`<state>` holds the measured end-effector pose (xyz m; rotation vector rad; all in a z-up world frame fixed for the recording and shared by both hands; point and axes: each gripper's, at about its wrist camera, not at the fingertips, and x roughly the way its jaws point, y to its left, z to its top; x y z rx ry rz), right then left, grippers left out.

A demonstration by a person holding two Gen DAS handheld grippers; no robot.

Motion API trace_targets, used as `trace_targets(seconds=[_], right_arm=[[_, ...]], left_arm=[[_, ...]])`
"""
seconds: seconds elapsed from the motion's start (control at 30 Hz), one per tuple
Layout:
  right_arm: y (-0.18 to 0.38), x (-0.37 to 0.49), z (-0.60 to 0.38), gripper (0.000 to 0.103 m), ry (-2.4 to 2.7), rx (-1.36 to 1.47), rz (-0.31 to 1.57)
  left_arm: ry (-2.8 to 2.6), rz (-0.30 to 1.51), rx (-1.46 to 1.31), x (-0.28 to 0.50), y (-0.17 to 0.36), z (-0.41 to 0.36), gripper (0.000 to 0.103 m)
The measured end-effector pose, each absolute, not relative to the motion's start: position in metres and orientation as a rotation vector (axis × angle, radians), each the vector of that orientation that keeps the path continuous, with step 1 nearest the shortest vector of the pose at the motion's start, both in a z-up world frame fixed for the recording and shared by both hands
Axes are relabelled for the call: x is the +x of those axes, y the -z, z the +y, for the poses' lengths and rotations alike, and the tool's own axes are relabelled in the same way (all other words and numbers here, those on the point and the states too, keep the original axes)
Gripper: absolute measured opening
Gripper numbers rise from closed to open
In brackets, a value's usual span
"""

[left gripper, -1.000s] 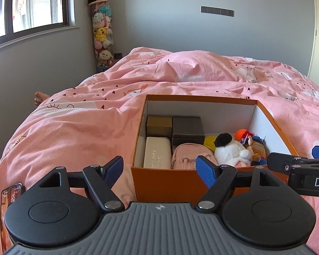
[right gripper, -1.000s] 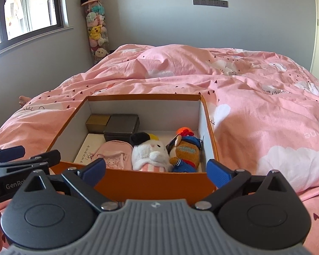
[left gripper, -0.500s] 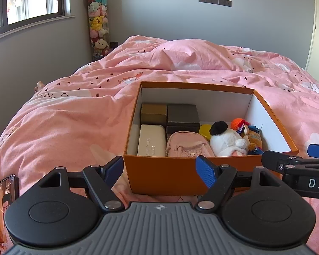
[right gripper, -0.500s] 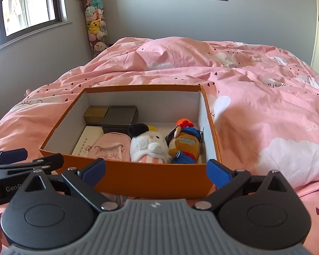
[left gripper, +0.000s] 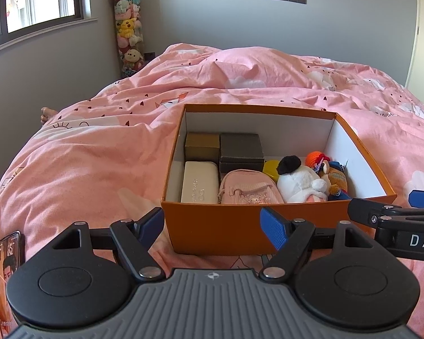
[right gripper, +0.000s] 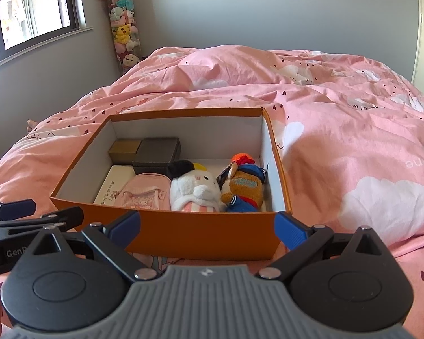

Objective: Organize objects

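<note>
An orange box (left gripper: 229, 226) is sitting on the pink duvet (left gripper: 99, 152), holding a cream case (left gripper: 198, 182), a gold box (left gripper: 202, 147), a dark grey box (left gripper: 240, 148), a pink pouch (left gripper: 248, 189), a white plush (left gripper: 299, 182) and a brown plush (right gripper: 244, 188). The left gripper (left gripper: 213, 226) and the right gripper (right gripper: 207, 227) are both hovering just in front of the box's near wall — fingers spread wide, grasping nothing. A phone (left gripper: 7, 260) is lying on the duvet at the far left.
</note>
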<state>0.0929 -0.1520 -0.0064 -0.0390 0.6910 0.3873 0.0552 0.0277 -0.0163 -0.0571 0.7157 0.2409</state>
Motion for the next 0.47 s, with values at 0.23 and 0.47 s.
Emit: trace_targets(seconds=[0.23, 0.47], right_arm=[[0.0066, 0.0926, -0.1522, 0.101, -0.386, -0.038, 0.692], [0.0070, 0.0914, -0.1514, 0.101, -0.385, -0.037, 0.695]], left_arm=[[-0.237, 0.713, -0.054, 0.0547, 0.0160, 0.0263, 0.090], [-0.232, 0.717, -0.048, 0.0548, 0.0169, 0.0245, 0.090]])
